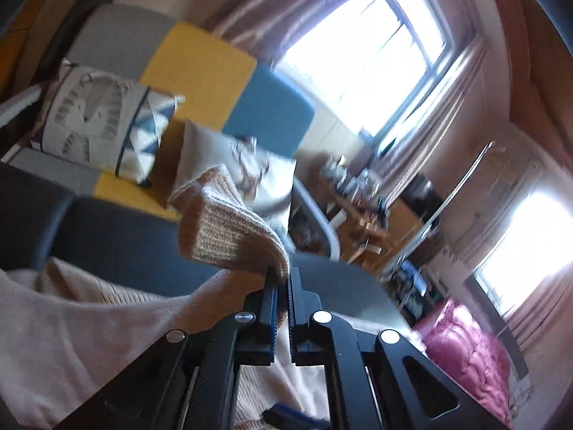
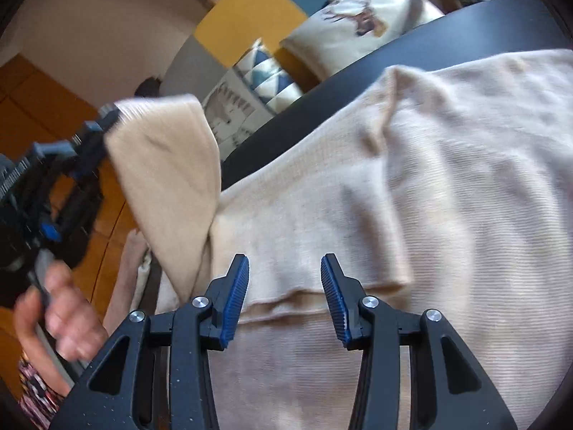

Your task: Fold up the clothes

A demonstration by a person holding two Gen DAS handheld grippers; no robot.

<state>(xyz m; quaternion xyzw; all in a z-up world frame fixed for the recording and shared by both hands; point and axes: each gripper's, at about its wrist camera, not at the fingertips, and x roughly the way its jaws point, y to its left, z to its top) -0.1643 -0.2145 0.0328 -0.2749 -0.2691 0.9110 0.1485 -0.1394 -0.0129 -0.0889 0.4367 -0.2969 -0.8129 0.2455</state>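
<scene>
While left gripper (image 1: 283, 279) pinches sweater (image 2: 394, 179), right gripper (image 2: 284, 286) apparently empty.

- right gripper (image 2: 284, 268): two matte black fingers with triangular cut-outs; round silver screw heads at the pivots; ribbed blue pads (image 2: 234, 301) on the inner faces
- left gripper (image 1: 283, 281): the same black linkage, silver screws and blue ribbed pads; a blue clip on its body
- left hand (image 2: 61, 315): bare; patterned dark fabric worn just below it
</scene>
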